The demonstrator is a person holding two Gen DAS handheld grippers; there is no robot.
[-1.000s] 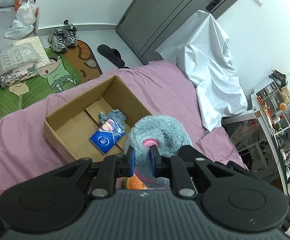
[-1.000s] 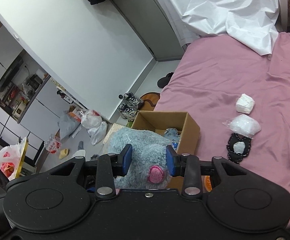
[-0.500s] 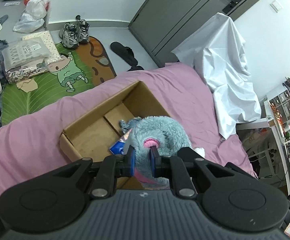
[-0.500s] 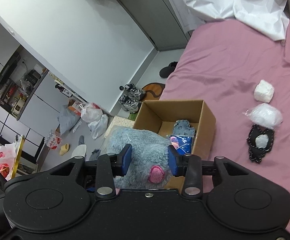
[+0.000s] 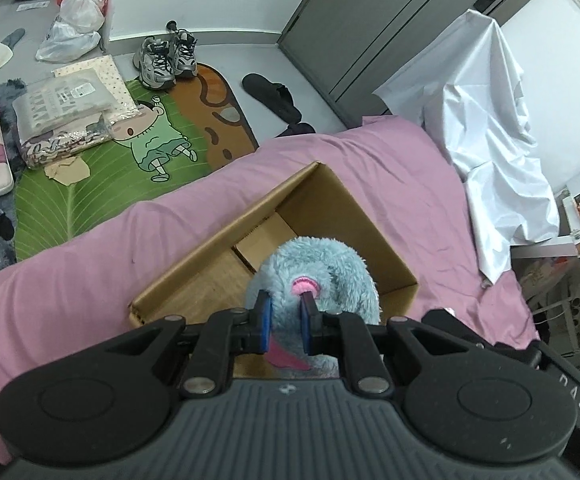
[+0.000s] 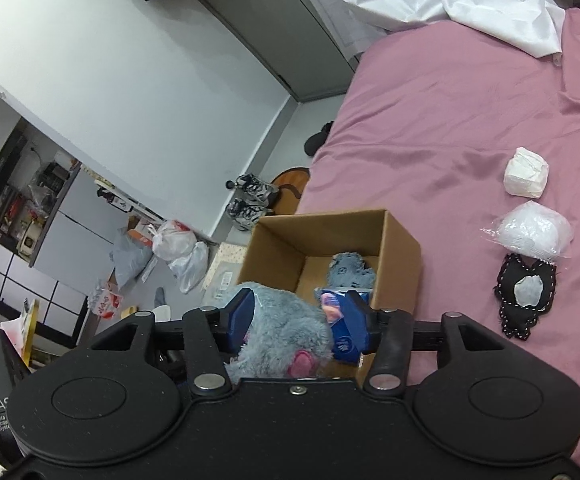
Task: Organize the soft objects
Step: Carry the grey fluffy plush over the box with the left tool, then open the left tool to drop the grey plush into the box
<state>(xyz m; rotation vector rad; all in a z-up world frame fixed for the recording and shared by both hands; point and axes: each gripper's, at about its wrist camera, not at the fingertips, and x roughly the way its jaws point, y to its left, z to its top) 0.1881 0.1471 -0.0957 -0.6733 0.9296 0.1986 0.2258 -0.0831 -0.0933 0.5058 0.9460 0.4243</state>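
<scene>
A fluffy grey-blue plush toy (image 5: 321,272) with pink parts hangs over the near end of an open cardboard box (image 5: 210,240) on the pink bed. My left gripper (image 5: 286,322) is shut on its fur. My right gripper (image 6: 299,318) has opened wide, with the plush (image 6: 286,332) still between its jaws. In the right wrist view the box (image 6: 401,248) holds a small grey soft item (image 6: 349,268) and a blue packet (image 6: 343,340).
On the bed right of the box lie a white wad (image 6: 526,172), a clear bag of white stuff (image 6: 529,232) and a black pouch (image 6: 525,294). A white sheet (image 5: 493,128) drapes at the far end. Shoes (image 5: 166,56), a mat and bags are on the floor.
Both grippers carried the plush forward over the box and lowered it. The right gripper's jaws spread wider apart around the plush.
</scene>
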